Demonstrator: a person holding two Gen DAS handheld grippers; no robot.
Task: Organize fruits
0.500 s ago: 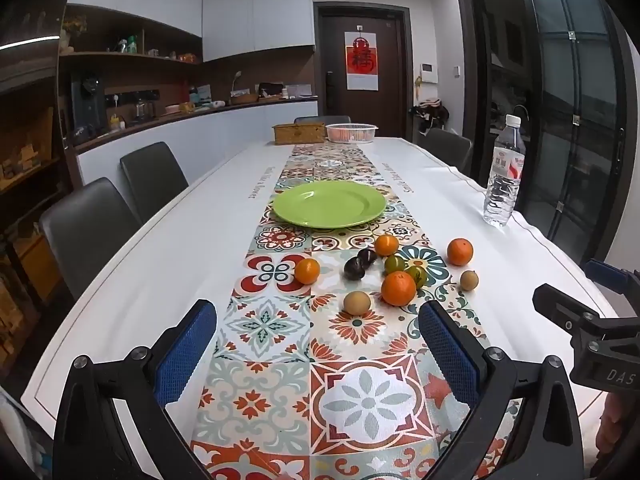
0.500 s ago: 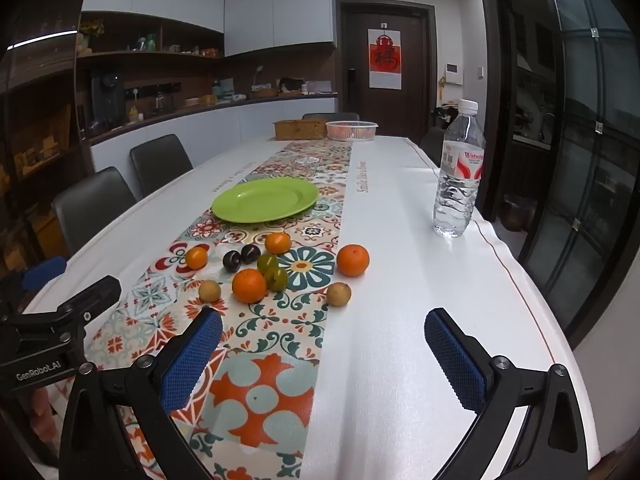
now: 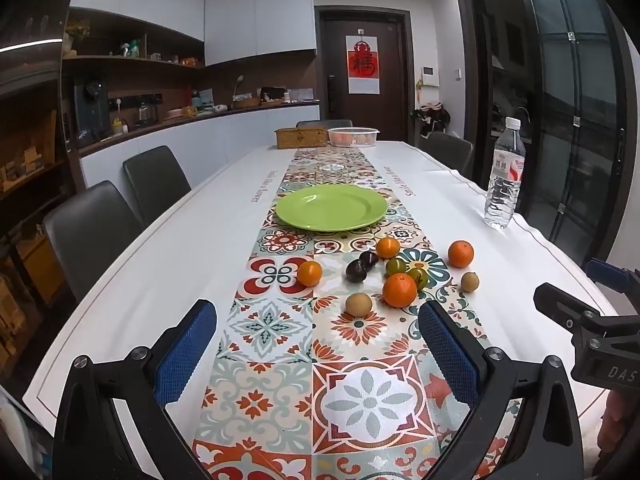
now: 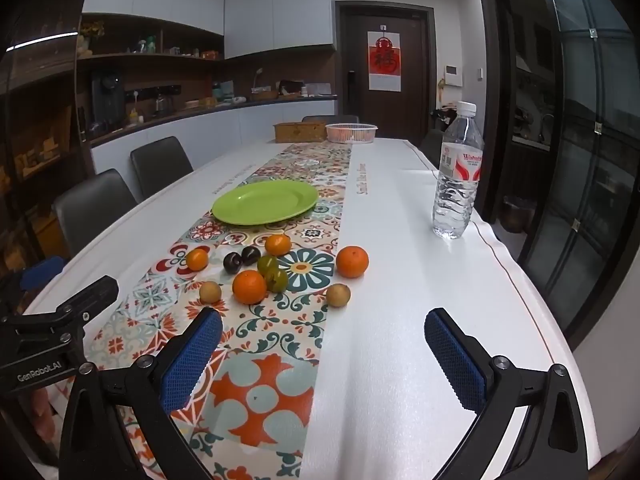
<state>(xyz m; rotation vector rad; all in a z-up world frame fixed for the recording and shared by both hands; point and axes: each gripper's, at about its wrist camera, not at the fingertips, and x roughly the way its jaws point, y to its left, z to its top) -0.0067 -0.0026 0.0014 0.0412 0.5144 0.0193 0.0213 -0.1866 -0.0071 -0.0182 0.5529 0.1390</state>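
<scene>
- The left tool (image 3: 316, 344) hung spread wide over the patterned runner (image 3: 280, 320), nothing between its blue pads (image 3: 186, 352); it pointed down at the fruit, probably to line up a first pick.
- A small orange (image 3: 309, 273) sat alone at the left edge of the cluster, apart from the rest, so it looked like the easiest reach for the left tool.
- Two dark plums (image 3: 362, 266) lay touching each other, just right of it.
- A tan fruit (image 3: 359, 304) sat nearest the left tool, with free space around it for the pads.
- The big orange (image 3: 399, 289) pressed against two green fruits (image 3: 406, 270); that crowding would call for care, since round fruit rolls when nudged.
- Another small orange (image 3: 387, 247) lay at the back, nearest the plate.
- The green plate (image 3: 331, 207) stood bare beyond the fruit, on the runner's middle, most likely the place meant to receive them; none had been moved there yet.
- An orange (image 4: 352, 261) and a second tan fruit (image 4: 338, 295) lay at the runner's right border, on the right tool's side.
- The right tool (image 4: 322, 356) was likewise spread and held nothing, hovering over the white table (image 4: 400, 300).
- A water bottle (image 4: 457, 176) stood upright far right, well apart from the fruit.
</scene>
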